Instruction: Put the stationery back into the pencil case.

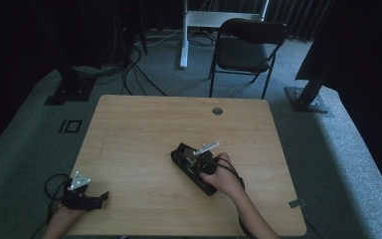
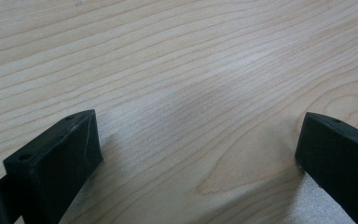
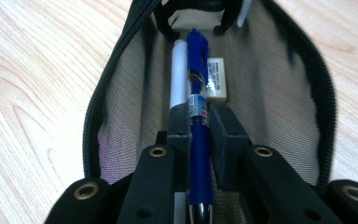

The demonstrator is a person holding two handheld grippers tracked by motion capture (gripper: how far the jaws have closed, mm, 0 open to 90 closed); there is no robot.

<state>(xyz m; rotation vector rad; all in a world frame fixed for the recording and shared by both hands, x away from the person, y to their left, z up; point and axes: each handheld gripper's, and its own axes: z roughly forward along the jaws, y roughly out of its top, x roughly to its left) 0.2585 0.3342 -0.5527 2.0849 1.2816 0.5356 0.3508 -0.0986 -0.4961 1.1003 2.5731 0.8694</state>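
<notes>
Right gripper view puts us inside the open pencil case (image 3: 279, 93): the right claw (image 3: 199, 123) is clamped on a blue pen (image 3: 198, 140), a white pen (image 3: 179, 74) at its 9 o'clock, an eraser (image 3: 216, 78) at 1 o'clock. The risk, I'd say: the pen lies along the jaws, so it could slide lengthwise or snag the zipper edge on the way. High view places the case right of the desk's (image 1: 144, 129) centre; there the left claw (image 1: 99, 198) idles at 7 o'clock, and the left gripper view shows its jaws wide, nothing between.
</notes>
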